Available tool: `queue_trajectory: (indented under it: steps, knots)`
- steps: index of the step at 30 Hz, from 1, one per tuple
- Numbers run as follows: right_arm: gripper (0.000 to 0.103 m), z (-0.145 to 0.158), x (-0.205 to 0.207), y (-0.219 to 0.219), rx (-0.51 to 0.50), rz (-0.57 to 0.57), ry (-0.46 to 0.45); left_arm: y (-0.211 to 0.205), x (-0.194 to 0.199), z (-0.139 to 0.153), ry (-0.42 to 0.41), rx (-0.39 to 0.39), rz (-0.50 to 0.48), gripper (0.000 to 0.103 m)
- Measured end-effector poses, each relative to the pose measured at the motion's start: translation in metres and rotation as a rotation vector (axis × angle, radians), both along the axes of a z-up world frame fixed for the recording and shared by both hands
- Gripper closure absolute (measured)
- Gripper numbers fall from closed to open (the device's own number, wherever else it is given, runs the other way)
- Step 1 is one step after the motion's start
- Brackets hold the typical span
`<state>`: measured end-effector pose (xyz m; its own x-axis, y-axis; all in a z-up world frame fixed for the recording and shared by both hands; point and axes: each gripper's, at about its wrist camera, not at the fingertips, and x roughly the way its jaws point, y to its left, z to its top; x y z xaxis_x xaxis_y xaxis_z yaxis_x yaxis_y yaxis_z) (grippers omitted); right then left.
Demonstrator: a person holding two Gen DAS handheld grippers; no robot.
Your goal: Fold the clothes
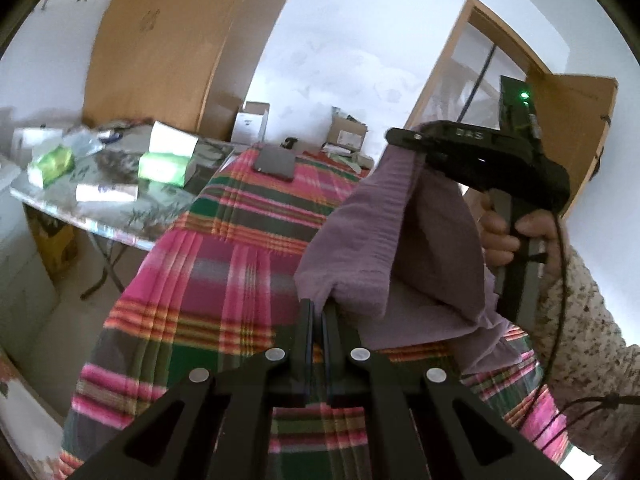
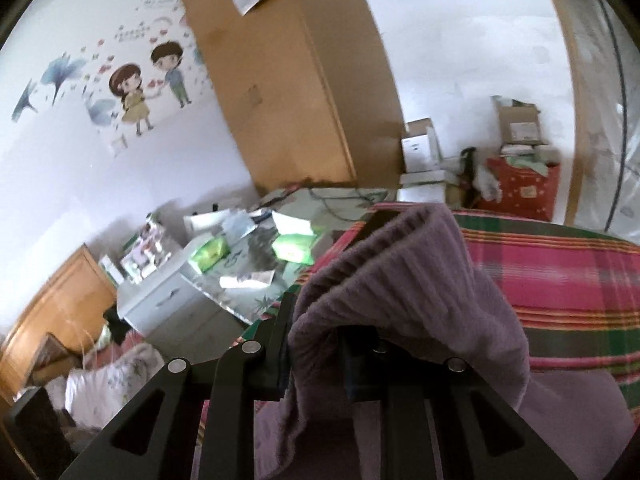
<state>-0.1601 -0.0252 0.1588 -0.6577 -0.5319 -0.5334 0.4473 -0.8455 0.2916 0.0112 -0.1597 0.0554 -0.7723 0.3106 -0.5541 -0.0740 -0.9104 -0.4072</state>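
Plaid bedspread (image 1: pixel 240 240) fills the foreground, cluttered side table (image 1: pixel 120 200) at 10 o'clock. Purple garment (image 1: pixel 372 232) hangs lifted above the bed. Left gripper (image 1: pixel 319 312) pinched closed on its lower corner. Right gripper (image 2: pixel 316 320) at 2 o'clock, jaws clamped on bunched purple fabric.

The bed (image 1: pixel 224 264) is the landmark. To its left, touching its edge, stands a table (image 1: pixel 120 216) carrying boxes (image 1: pixel 164 168). Behind the table rises a wardrobe (image 1: pixel 160 40). On the bed's far end lies a flat case (image 1: pixel 274 162); beyond that, cartons (image 1: pixel 348 132) sit by the wall. Above the bed's near right part hangs a garment (image 1: pixel 380 240), between the left tool (image 1: pixel 318 320) and the right tool (image 1: pixel 404 136).
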Motion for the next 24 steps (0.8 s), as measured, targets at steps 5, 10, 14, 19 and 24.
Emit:
queue_trajectory:
  steps: [5,10,14,19,24]
  knots:
    - [0.083,-0.013,-0.012,-0.042,0.014,0.088,-0.031,-0.011,0.008,-0.012,-0.052,0.03,0.034,0.099]
    - [0.083,-0.031,-0.012,-0.088,0.053,0.196,-0.048,-0.018,0.018,-0.019,-0.089,0.04,0.06,0.099]
    - [0.083,-0.055,-0.017,-0.108,0.064,0.235,-0.124,-0.024,0.03,-0.026,-0.12,0.056,0.081,0.099]
    - [0.081,-0.075,-0.026,-0.116,0.08,0.232,-0.194,-0.03,0.035,-0.037,-0.174,0.068,0.107,0.101]
    - [0.071,-0.085,-0.032,-0.111,0.088,0.219,-0.271,-0.029,0.036,-0.034,-0.172,0.054,0.111,0.101]
